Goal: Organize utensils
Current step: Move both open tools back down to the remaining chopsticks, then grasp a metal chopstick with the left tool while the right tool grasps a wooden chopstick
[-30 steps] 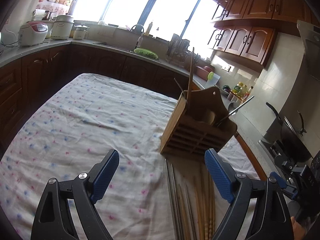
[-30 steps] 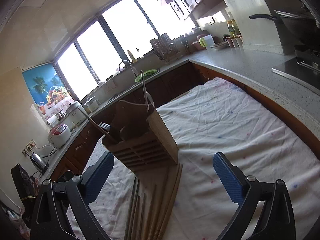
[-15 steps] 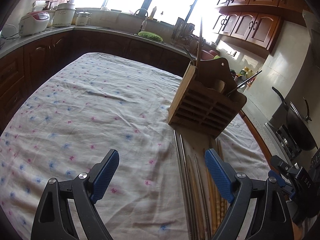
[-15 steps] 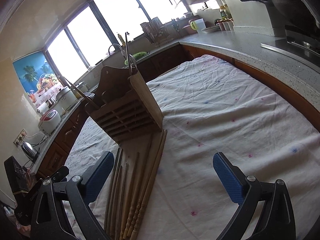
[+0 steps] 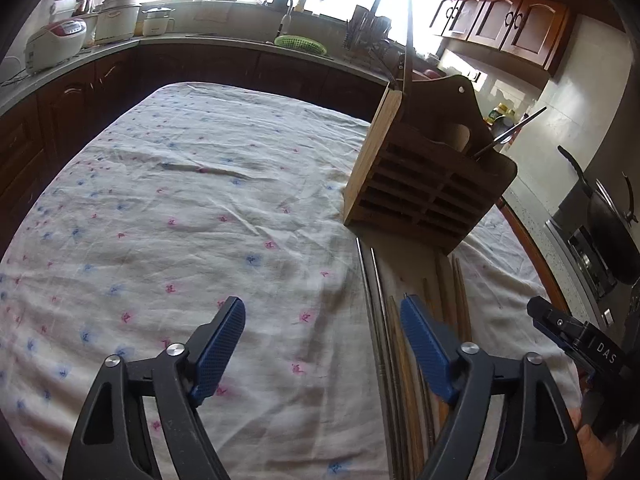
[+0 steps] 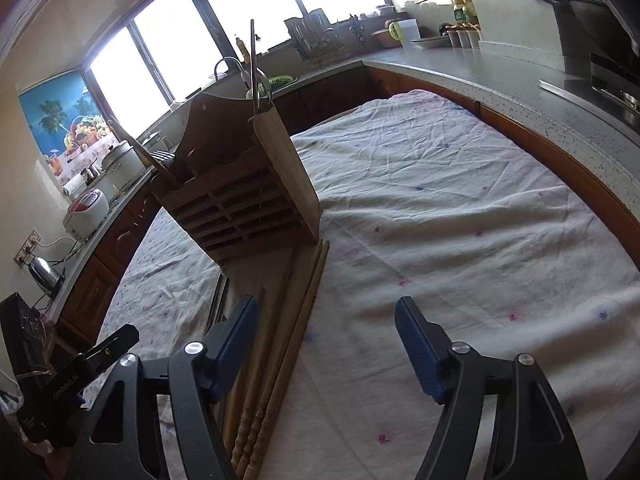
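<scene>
Left jaws (image 5: 322, 322): closing, nothing between; chopsticks (image 5: 394, 344) just beside, at 3 o'clock.
Right jaws (image 6: 326, 322): closing, empty; chopsticks (image 6: 280, 320) at 9 o'clock.
Axis: toward 12 o'clock, ends at holder (image 5: 424, 188).
Nearer: cannot tell.

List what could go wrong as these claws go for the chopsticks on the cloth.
1. The chopsticks lie packed side by side, so a closing claw may pinch several or scatter them.
2. Both the left claw and right claw are closing with nothing between them; they may be too narrow on arrival.
3. The wooden holder stands at the chopstick tips; a push could shove it.
</scene>
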`<state>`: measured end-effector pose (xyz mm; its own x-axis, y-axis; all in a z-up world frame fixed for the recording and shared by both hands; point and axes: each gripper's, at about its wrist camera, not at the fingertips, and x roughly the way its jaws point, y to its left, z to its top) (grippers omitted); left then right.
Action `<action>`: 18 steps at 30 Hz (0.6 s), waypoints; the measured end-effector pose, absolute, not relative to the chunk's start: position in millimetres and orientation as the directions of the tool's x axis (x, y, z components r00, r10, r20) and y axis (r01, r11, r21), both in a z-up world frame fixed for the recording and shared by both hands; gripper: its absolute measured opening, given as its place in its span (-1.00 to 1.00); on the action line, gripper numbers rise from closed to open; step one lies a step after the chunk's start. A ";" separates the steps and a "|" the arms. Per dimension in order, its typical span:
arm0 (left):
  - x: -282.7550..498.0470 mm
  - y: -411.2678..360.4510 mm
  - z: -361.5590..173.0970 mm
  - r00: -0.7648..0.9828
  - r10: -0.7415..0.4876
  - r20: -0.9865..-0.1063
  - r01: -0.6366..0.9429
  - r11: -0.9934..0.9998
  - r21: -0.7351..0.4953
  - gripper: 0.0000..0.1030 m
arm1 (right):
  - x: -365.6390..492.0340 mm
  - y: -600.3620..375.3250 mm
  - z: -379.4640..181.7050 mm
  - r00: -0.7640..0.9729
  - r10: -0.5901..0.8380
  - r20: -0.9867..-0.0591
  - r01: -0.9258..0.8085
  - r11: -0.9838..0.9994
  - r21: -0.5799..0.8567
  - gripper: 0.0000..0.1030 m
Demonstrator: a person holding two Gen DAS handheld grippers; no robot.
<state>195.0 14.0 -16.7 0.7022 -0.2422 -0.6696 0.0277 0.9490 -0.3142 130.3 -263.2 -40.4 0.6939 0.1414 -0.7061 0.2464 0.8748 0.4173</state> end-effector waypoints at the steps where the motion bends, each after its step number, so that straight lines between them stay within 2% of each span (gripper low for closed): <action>1: 200.9 12.4 -18.0 0.690 -0.254 -0.678 0.036 0.947 -0.318 0.30 | 134.1 -262.6 -42.0 0.686 0.145 -0.713 0.244 0.877 0.413 0.20; 3: 214.4 10.1 -19.6 0.668 -0.268 -0.694 0.043 0.945 -0.323 0.13 | 143.1 -261.2 -45.5 0.671 0.155 -0.725 0.235 0.883 0.406 0.11; 7: 239.6 2.8 -19.4 0.648 -0.277 -0.709 0.060 0.947 -0.315 0.10 | 162.5 -259.7 -54.6 0.641 0.165 -0.749 0.228 0.892 0.391 -0.10; 11: 264.2 -7.5 -22.2 0.634 -0.280 -0.721 0.078 0.950 -0.302 -0.09 | 183.1 -257.0 -66.0 0.606 0.176 -0.776 0.223 0.899 0.378 -0.31; 16: 291.2 -20.8 -33.2 0.607 -0.279 -0.744 0.093 0.955 -0.282 -0.22 | 204.0 -252.3 -78.7 0.565 0.170 -0.807 0.222 0.911 0.347 -0.40; 18: 300.4 -27.1 -39.0 0.589 -0.273 -0.761 0.100 0.959 -0.267 -0.36 | 210.9 -250.6 -82.9 0.550 0.165 -0.819 0.219 0.917 0.333 -0.46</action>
<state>300.4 -27.1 -39.0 0.5886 -0.2730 -0.7609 0.0998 0.9586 -0.2668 210.9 -250.6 -82.9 0.5498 0.1655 -0.8187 0.2194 0.9172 0.3327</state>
